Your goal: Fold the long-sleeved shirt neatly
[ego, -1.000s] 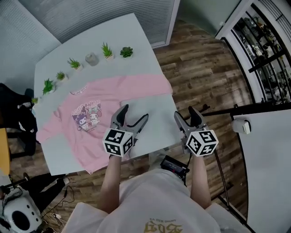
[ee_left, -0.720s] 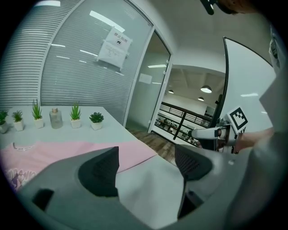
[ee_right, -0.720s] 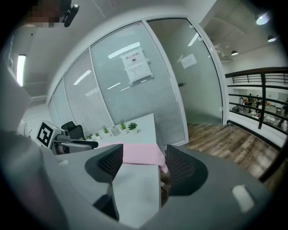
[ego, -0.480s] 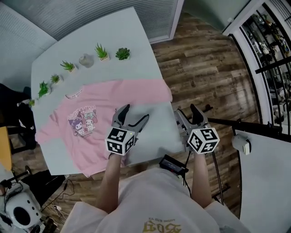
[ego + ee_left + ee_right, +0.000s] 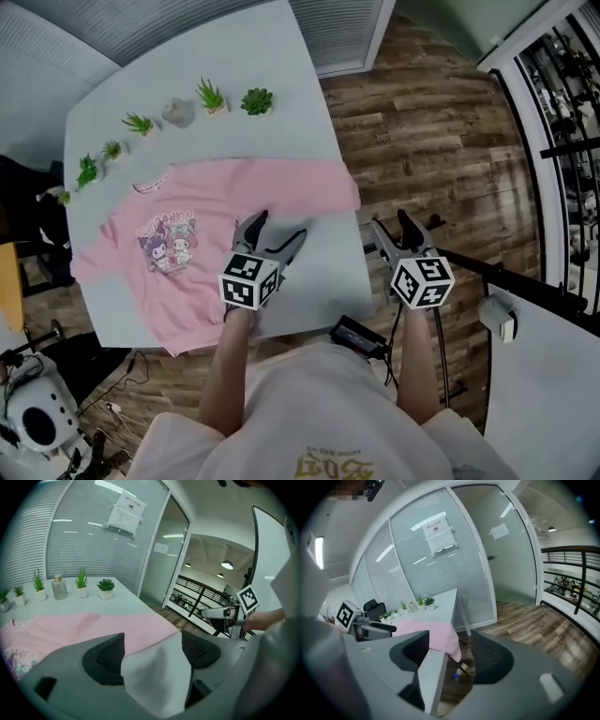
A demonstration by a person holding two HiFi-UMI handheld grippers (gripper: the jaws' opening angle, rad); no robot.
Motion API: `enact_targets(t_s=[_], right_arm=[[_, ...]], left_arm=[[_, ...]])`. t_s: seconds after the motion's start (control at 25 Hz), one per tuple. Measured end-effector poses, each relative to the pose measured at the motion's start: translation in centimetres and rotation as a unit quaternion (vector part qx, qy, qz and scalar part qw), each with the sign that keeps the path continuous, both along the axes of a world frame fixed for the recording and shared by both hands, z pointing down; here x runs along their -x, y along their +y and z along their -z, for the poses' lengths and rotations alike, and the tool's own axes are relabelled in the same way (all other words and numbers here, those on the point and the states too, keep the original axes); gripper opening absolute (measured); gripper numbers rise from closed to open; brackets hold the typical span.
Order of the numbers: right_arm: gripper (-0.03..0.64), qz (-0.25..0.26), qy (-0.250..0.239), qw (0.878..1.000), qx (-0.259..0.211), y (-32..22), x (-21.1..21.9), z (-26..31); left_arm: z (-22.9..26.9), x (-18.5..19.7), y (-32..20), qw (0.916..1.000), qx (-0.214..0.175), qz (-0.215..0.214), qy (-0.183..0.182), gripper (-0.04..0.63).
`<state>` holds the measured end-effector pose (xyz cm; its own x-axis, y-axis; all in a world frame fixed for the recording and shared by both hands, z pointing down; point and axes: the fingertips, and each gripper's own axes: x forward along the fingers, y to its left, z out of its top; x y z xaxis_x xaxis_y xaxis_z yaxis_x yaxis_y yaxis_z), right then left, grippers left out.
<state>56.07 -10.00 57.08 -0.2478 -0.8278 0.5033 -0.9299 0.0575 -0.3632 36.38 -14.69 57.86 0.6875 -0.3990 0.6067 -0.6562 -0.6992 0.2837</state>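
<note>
A pink long-sleeved shirt (image 5: 234,197) with a cartoon print (image 5: 169,246) lies spread face up on the white table (image 5: 319,272). Its right sleeve (image 5: 333,186) reaches the table's right edge and droops over it, as the right gripper view shows (image 5: 446,641). My left gripper (image 5: 278,228) hovers open over bare table just right of the shirt's body, nothing between its jaws (image 5: 152,648). My right gripper (image 5: 391,222) is open too, held past the table's right edge above the wooden floor; the table edge shows between its jaws (image 5: 450,656).
Several small potted plants (image 5: 211,96) and a small bottle (image 5: 175,112) line the table's far edge. A black chair (image 5: 28,234) stands at left. A black device (image 5: 358,336) sits by the table's near edge. Railing and white board (image 5: 544,375) at right.
The head view has shifted a little, so the table sits slightly higher in frame. Both grippers stay open and nearly in place; the right one has drifted slightly right.
</note>
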Motion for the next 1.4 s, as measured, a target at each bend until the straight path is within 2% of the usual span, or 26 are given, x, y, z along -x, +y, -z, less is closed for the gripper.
enact_targets(t_s=[0.24,0.4,0.6,0.88,1.04,1.4], right_arm=[[0.264,-0.019,-0.068,0.998,-0.004,-0.7,-0.3,-1.4],[0.256,0.002,-0.084,0.996,0.003,-0.9,0.1,-2.8],[0.261,0.001,-0.142,0.990,0.011,-1.5,0.4,-4.4],[0.262,0.007,-0.182,0.983,0.022,-2.8,1.0,-5.9],[0.262,0.019,-0.189,0.981,0.025,-3.6,1.6,-6.3],[0.275,0.029,-0.243,0.967,0.067,-4.3,3.3,-8.9]], left_arm=[[-1.3,0.5,-0.1,0.9996,0.016,0.017,-0.014,0.376],[-1.7,0.5,-0.3,0.9993,0.021,0.025,-0.018,0.361],[-2.8,0.6,-0.8,0.9980,0.035,0.043,-0.029,0.353],[-4.1,0.2,-1.9,0.9973,0.041,0.039,-0.046,0.344],[-4.7,0.2,-2.5,0.9971,0.044,0.040,-0.047,0.342],[-6.5,1.1,-3.1,0.9939,0.056,0.044,-0.084,0.336]])
